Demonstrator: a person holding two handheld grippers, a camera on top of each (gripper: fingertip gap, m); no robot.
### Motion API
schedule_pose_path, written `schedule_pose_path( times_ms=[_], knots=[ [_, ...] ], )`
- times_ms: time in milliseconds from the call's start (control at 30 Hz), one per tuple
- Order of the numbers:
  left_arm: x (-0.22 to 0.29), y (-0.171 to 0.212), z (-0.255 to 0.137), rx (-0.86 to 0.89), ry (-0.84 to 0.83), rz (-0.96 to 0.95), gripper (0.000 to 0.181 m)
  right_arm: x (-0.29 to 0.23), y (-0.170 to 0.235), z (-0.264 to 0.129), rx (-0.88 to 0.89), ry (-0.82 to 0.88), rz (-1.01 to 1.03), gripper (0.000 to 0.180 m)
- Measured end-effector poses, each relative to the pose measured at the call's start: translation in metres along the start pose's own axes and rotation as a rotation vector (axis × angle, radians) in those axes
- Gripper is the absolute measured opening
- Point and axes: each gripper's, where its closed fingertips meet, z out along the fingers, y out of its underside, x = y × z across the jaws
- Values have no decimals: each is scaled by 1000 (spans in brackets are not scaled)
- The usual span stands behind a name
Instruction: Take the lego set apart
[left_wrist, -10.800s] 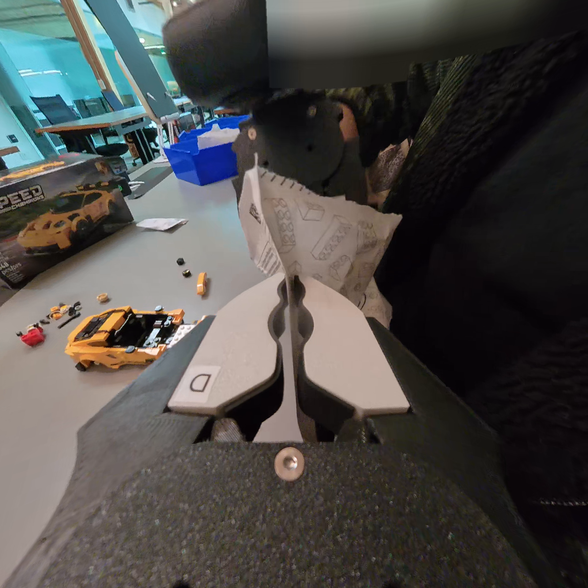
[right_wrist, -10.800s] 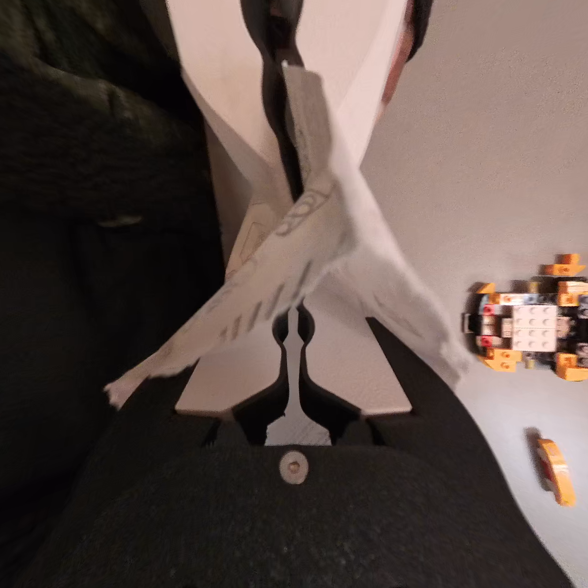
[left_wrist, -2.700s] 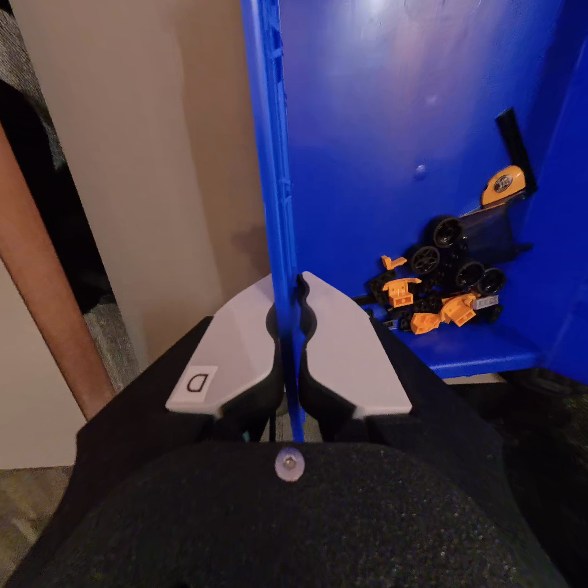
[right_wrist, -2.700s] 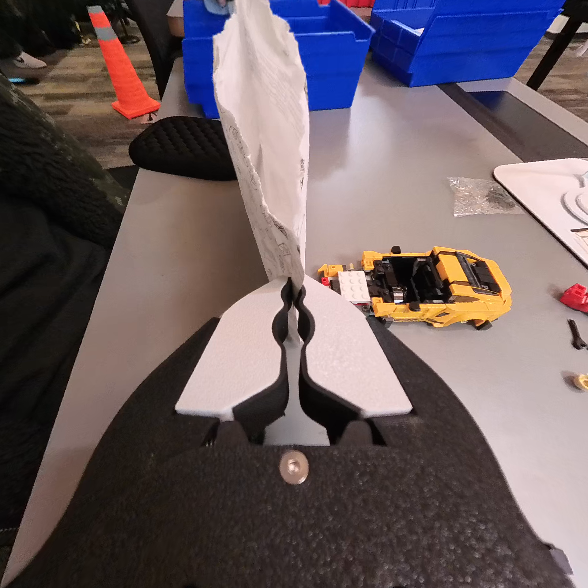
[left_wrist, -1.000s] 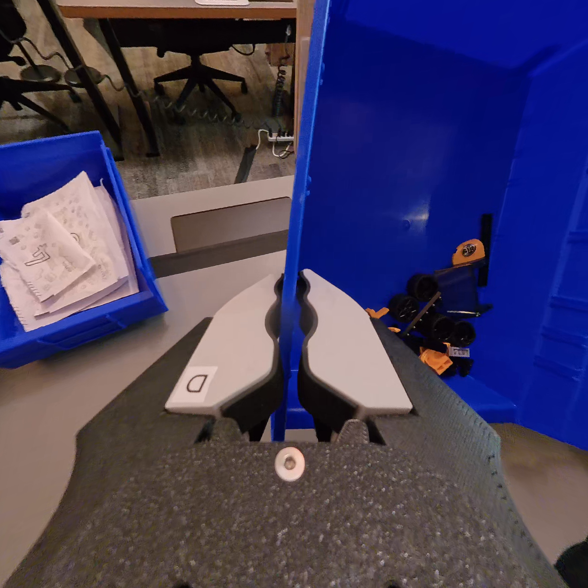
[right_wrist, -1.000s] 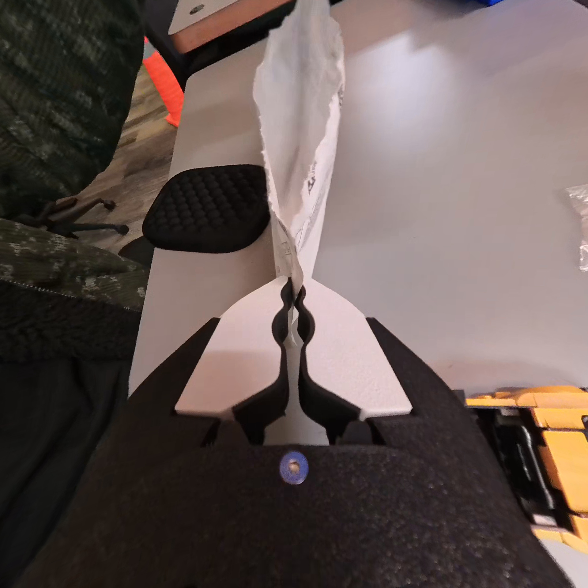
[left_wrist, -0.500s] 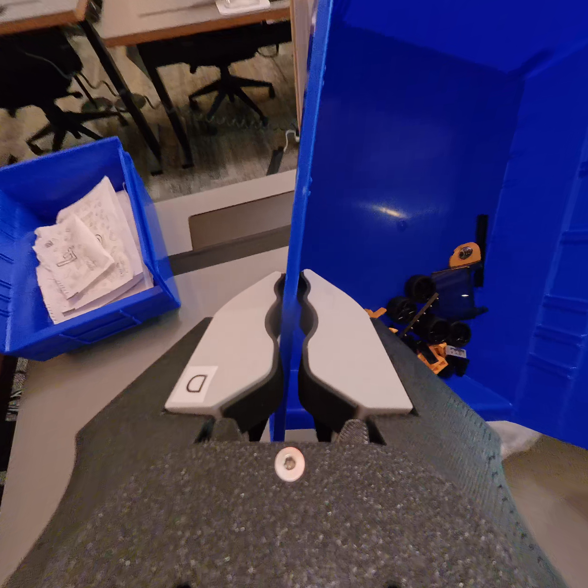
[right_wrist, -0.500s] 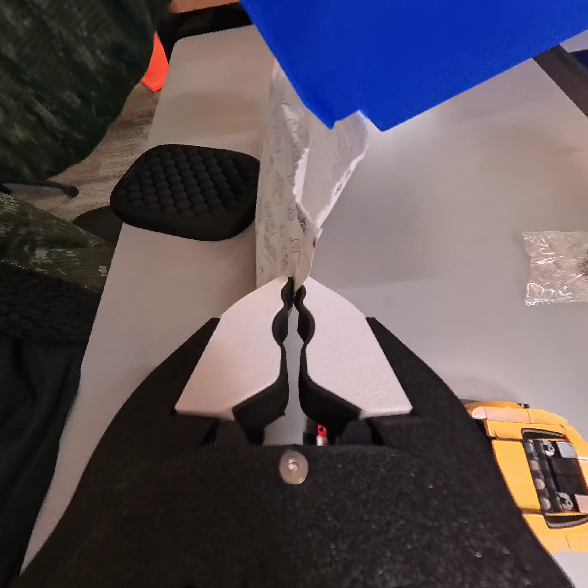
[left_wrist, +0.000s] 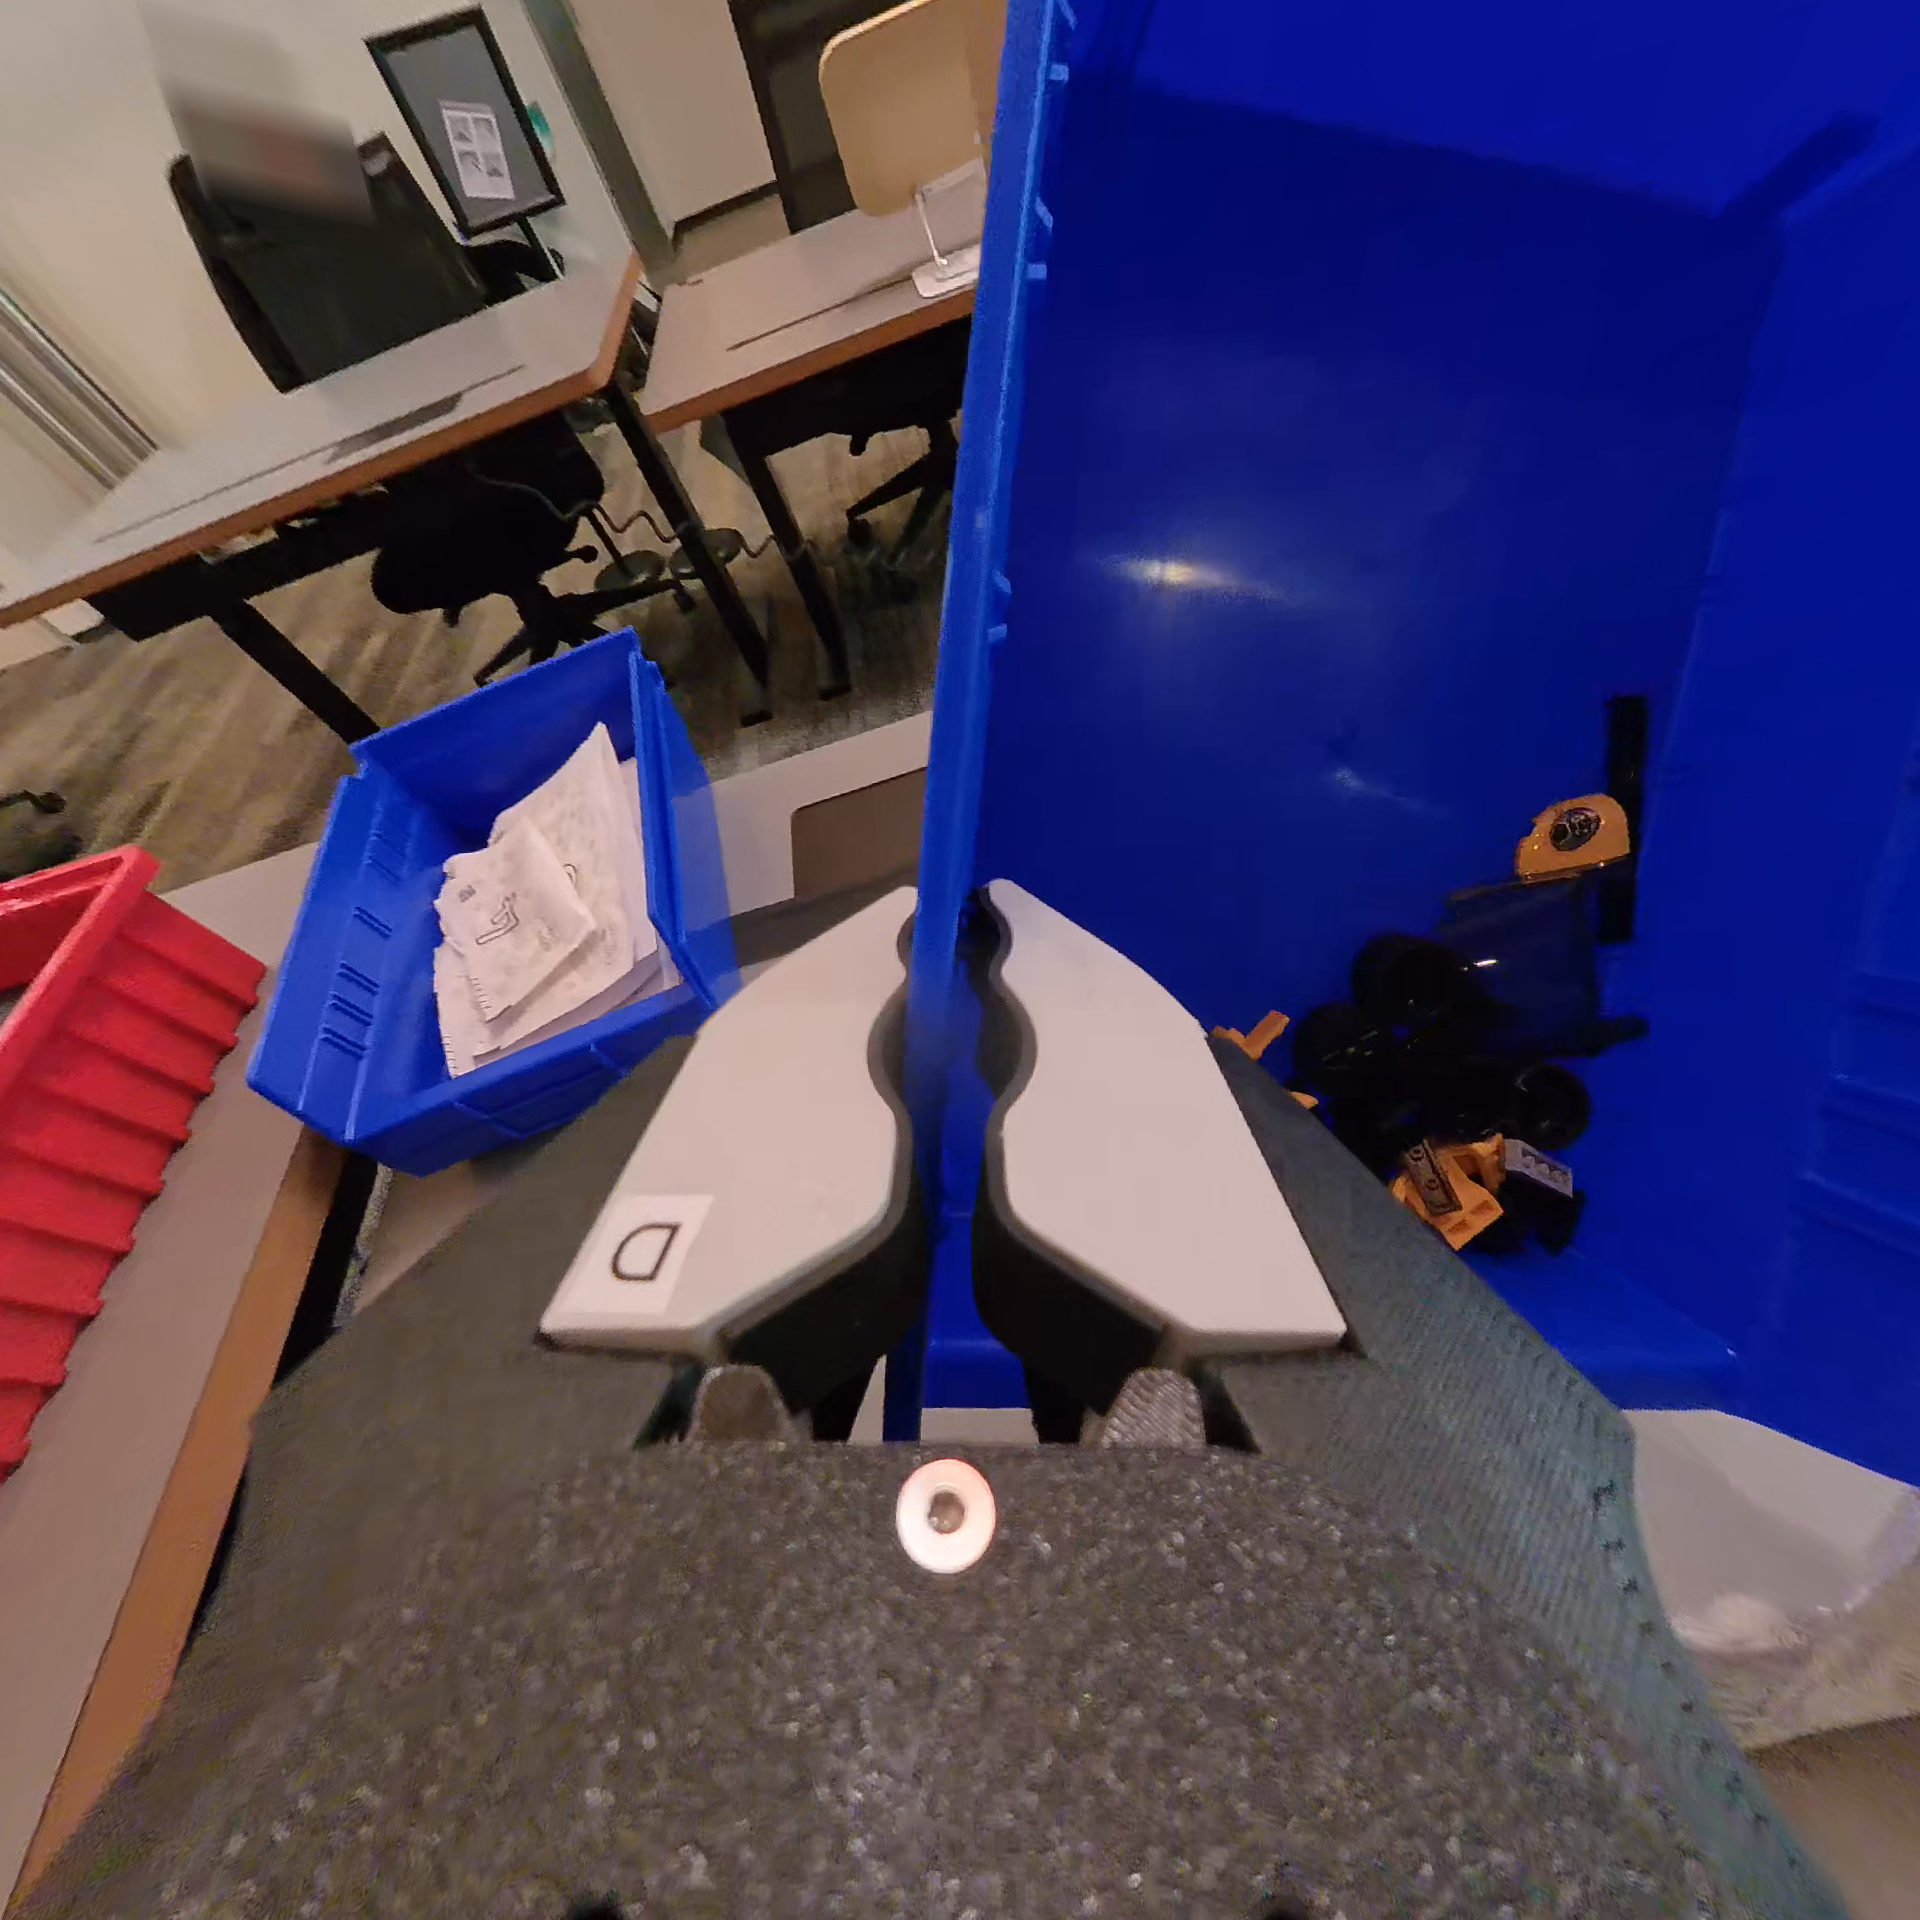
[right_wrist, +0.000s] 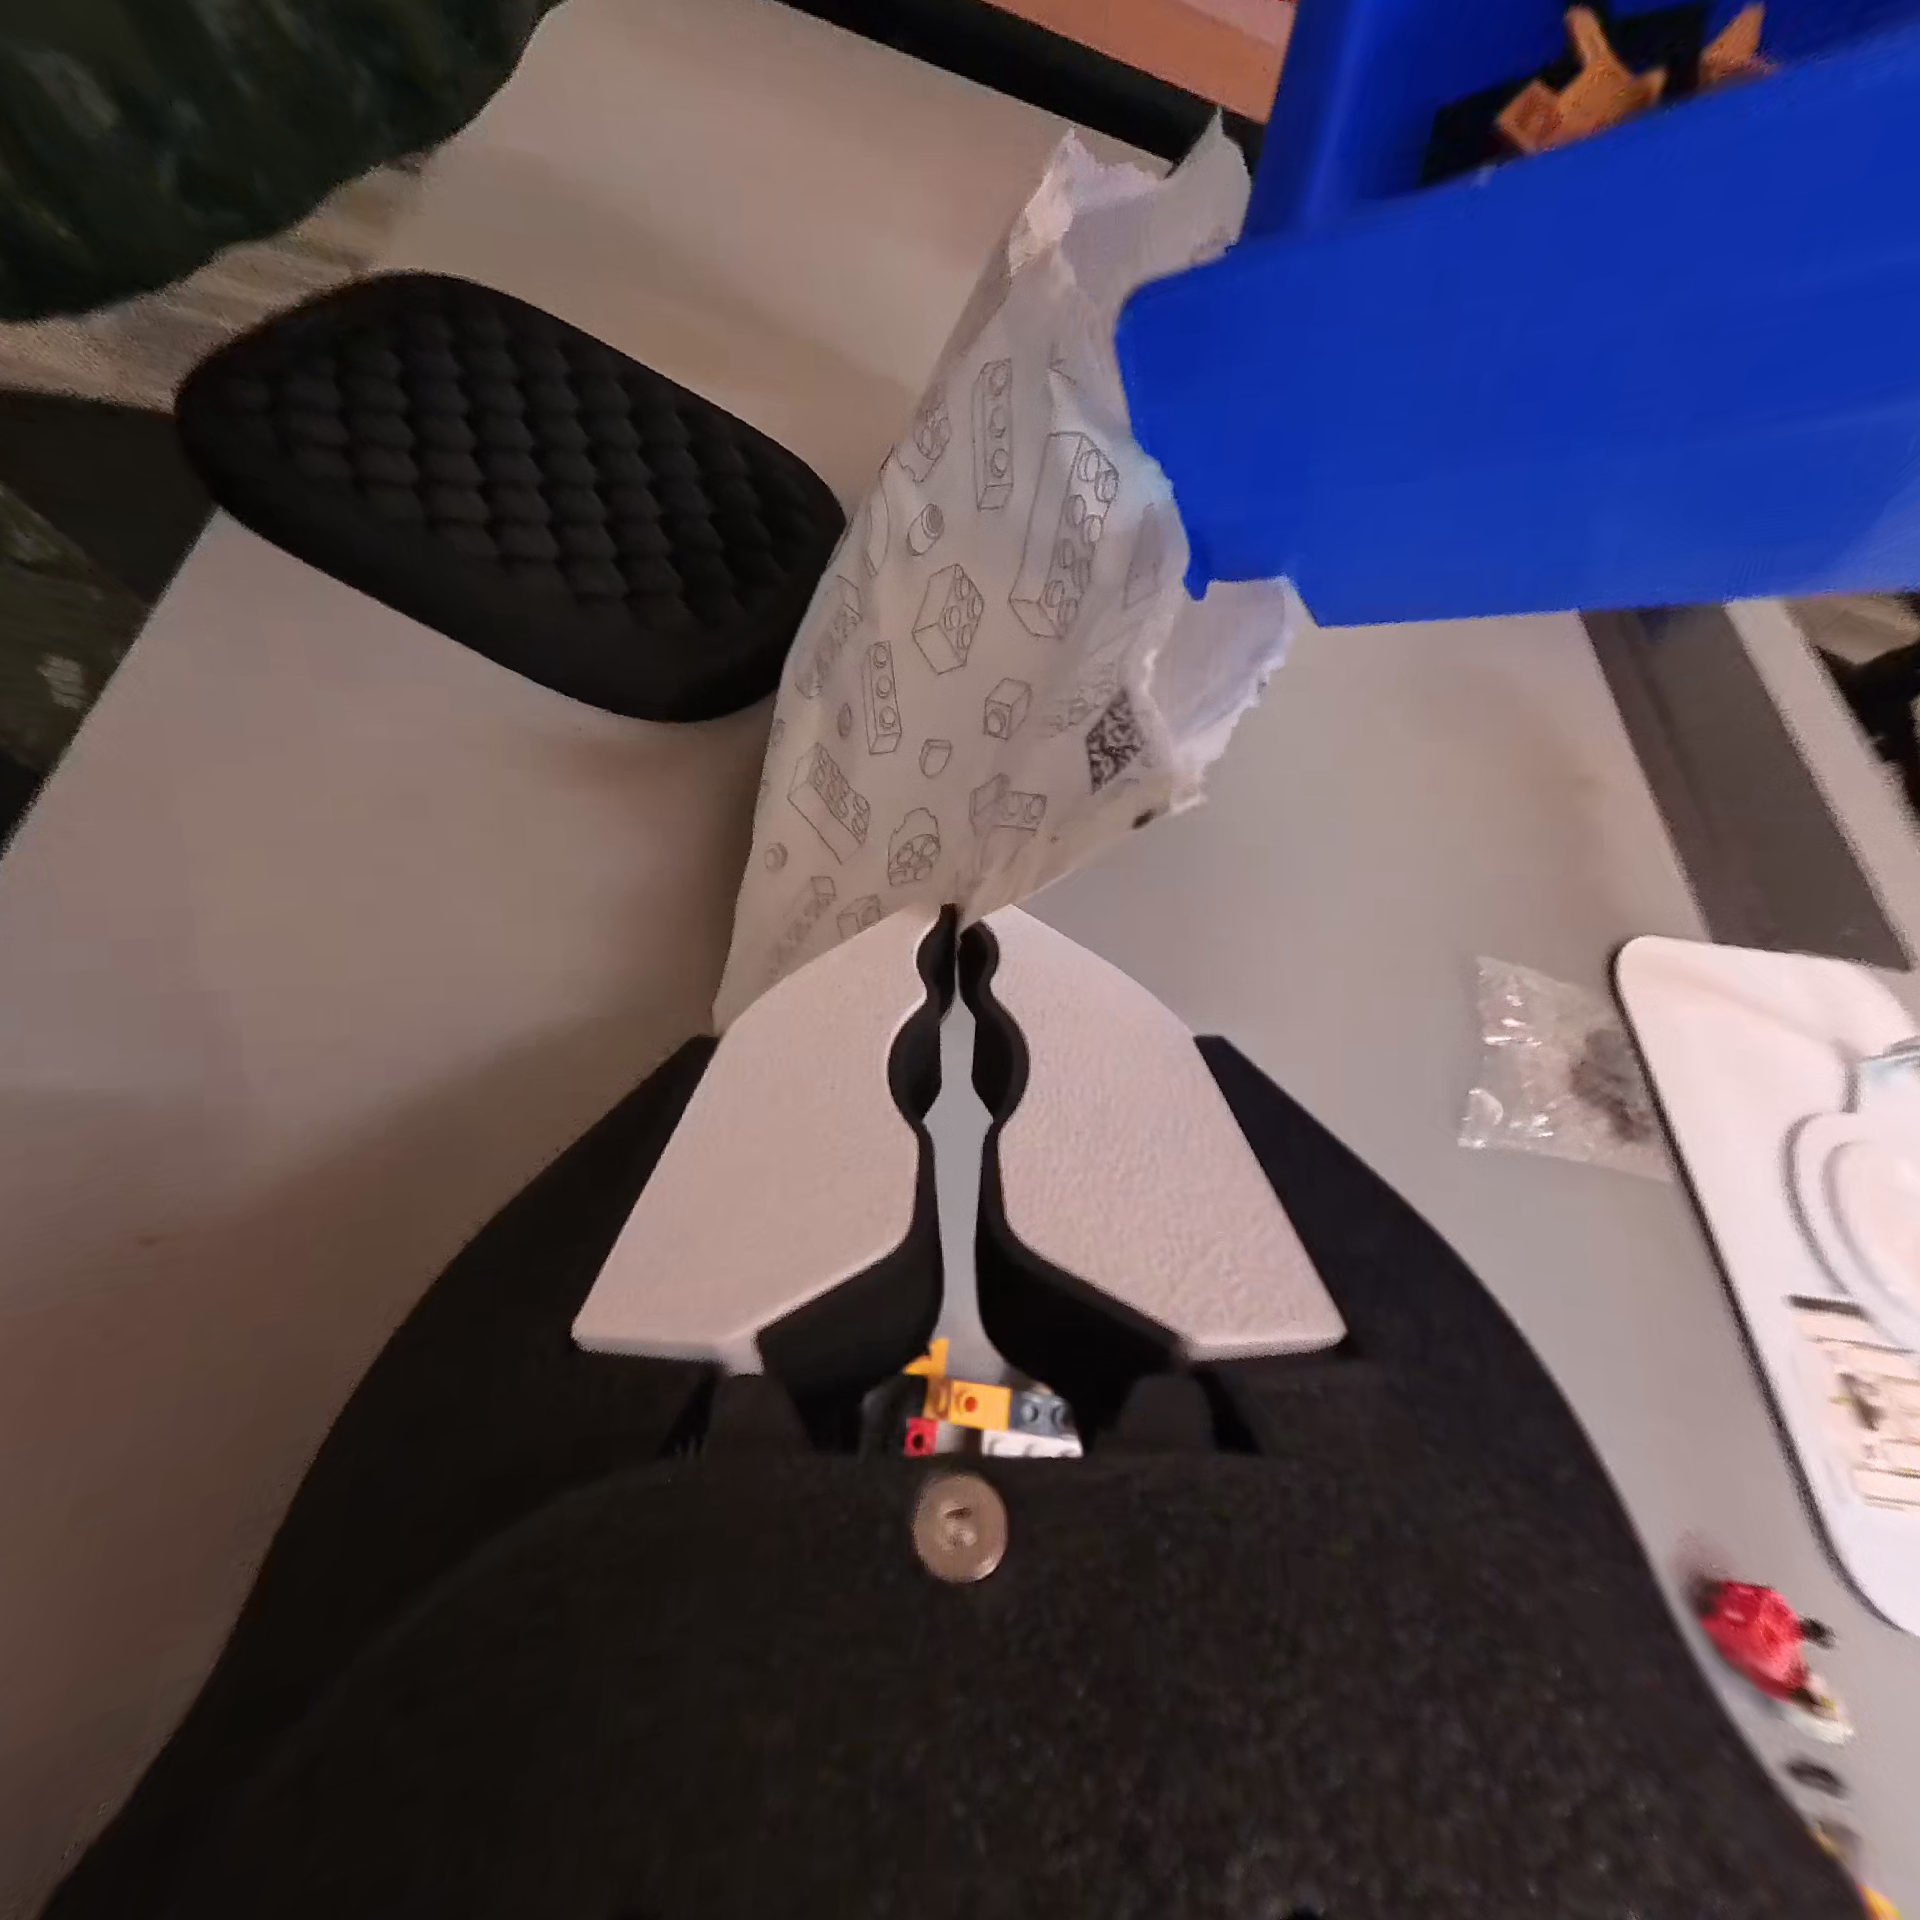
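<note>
My left gripper (left_wrist: 943, 914) is shut on the side wall of a blue bin (left_wrist: 1351, 582) and holds it tilted in the air. Loose orange and black lego parts (left_wrist: 1455, 1081) lie heaped in its lower corner. My right gripper (right_wrist: 951, 920) is shut on the bottom of a white paper bag (right_wrist: 966, 665) printed with brick outlines, its torn mouth up under the blue bin's corner (right_wrist: 1538, 395). Part of the lego car (right_wrist: 966, 1408) shows below, between my right fingers.
A second blue bin (left_wrist: 499, 935) with paper bags stands on the table by a red bin (left_wrist: 94, 1091). A black padded armrest (right_wrist: 499, 488), a clear plastic bag (right_wrist: 1558, 1060), a white tray (right_wrist: 1787, 1247) and a red piece (right_wrist: 1756, 1642) are near the right gripper. About 30 cm separates my left fingertips from my right. From my right tips it is roughly 30 cm to the red piece (right_wrist: 1756, 1642); from my left, 45 cm.
The blue bin has swung over the paper bag's mouth and tilted further. The right gripper has turned, so the bag's printed face shows and its mouth is wider.
</note>
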Motion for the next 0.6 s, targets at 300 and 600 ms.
schedule_pose_path(
  times_ms=[300,600],
  knots=[
    [-1,-4,-15,60,-140,81,6,0,-2,-3,40,34,-91,0],
    [9,-9,-35,131,-230,145,7,-3,2,-1,32,27,-93,0]
  ],
)
